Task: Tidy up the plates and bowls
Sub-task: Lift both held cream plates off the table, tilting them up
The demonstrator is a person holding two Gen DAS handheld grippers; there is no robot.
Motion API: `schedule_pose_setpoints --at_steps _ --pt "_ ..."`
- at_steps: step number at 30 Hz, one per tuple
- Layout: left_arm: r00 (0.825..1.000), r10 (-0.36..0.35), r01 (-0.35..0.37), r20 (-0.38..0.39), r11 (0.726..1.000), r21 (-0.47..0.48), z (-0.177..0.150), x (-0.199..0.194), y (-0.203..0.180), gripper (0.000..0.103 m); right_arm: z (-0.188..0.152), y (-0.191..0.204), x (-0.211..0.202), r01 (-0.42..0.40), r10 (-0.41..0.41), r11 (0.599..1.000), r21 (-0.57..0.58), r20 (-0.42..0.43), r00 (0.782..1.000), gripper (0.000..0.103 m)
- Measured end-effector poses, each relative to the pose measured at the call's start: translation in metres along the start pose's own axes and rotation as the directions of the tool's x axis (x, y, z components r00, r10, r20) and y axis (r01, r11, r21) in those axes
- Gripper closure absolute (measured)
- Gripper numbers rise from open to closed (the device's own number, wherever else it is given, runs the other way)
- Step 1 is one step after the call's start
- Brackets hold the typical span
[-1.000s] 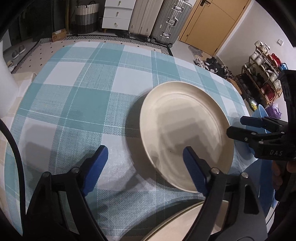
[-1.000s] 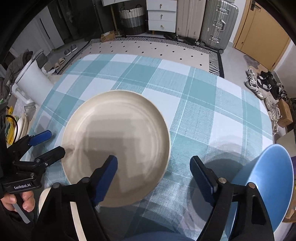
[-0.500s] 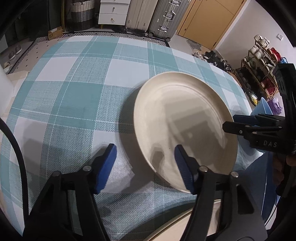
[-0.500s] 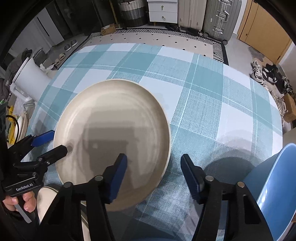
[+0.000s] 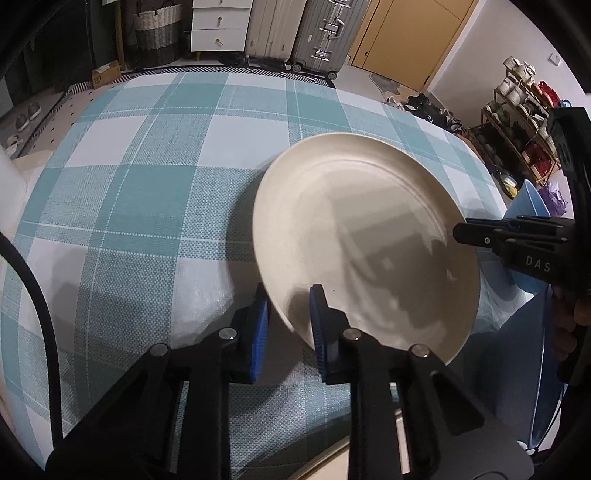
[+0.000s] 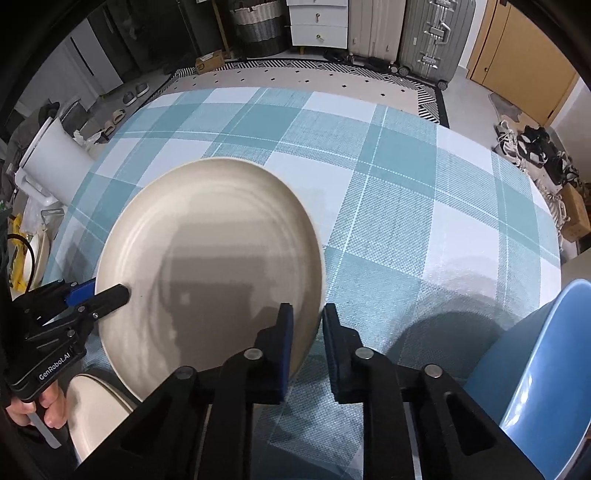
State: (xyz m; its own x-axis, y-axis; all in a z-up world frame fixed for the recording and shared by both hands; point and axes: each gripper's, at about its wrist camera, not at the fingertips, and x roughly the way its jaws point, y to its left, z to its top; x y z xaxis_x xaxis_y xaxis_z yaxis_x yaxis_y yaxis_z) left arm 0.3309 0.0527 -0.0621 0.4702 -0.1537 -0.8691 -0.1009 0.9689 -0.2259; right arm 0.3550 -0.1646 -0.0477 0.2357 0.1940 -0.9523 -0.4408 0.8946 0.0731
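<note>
A large cream plate (image 5: pixel 365 236) sits tilted over the teal checked tablecloth (image 5: pixel 147 192). My left gripper (image 5: pixel 288 317) is shut on the plate's near left rim. My right gripper (image 6: pixel 306 332) is shut on the plate's (image 6: pixel 210 258) near right rim. Each gripper shows in the other's view: the right one (image 5: pixel 480 232) at the plate's right edge, the left one (image 6: pixel 99 295) at its left edge. A second cream dish (image 6: pixel 96 410) lies below the left gripper, partly hidden.
A blue chair (image 6: pixel 539 373) stands at the table's near right. A white cylinder (image 6: pixel 55 162) stands off the table's left side. Suitcases (image 6: pixel 424 37), a white drawer unit (image 6: pixel 317 22) and a basket stand on the floor beyond the table.
Both grippers have closed from wide open onto the cream plate's near rim, one each side. The plate now appears raised and tilted off the cloth.
</note>
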Motion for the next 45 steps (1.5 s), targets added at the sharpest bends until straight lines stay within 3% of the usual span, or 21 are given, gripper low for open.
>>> schedule_pose_setpoints --at_steps 17,45 --pt "0.997 0.040 -0.042 0.060 0.999 0.025 -0.005 -0.026 -0.005 0.085 -0.006 0.005 -0.017 -0.019 0.020 1.000 -0.010 0.062 0.998 0.090" --pt "0.982 0.055 -0.065 0.179 0.997 0.047 -0.029 -0.125 -0.027 0.085 -0.036 0.025 -0.105 -0.060 0.068 0.997 -0.043 0.220 0.973 0.090"
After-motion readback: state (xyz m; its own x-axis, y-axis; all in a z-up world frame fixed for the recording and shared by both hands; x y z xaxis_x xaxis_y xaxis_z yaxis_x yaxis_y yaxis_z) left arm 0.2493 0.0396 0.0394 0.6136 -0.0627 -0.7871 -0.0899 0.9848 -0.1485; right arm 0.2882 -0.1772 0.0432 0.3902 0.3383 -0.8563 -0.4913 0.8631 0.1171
